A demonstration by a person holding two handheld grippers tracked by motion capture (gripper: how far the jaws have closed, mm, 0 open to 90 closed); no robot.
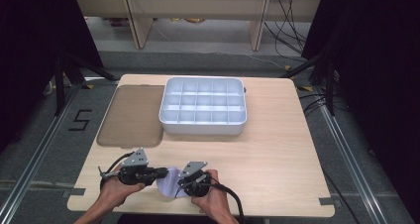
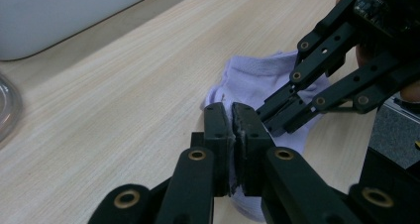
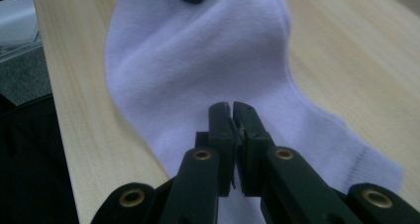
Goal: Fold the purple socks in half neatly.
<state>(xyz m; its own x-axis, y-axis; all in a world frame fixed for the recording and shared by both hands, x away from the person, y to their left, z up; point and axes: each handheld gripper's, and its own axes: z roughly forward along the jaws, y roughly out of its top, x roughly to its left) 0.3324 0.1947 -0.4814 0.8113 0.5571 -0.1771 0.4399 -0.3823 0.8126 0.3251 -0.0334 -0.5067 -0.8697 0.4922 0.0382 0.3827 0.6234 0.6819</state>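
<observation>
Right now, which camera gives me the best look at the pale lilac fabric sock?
The right gripper view: the pale lilac fabric sock spreads across the frame on the wood. In the left gripper view, both tongs cover much of it. In the high view it is a small patch between the hands.

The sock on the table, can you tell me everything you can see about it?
The sock is pale lilac, almost white, and looks like soft knitted cloth. It is a short ankle sock, lying rumpled with gentle folds on the wooden table near the front edge. Both tools pinch it: the left gripper is shut on one part and the right gripper is shut on another, so it sits bunched between the person's two hands.
</observation>
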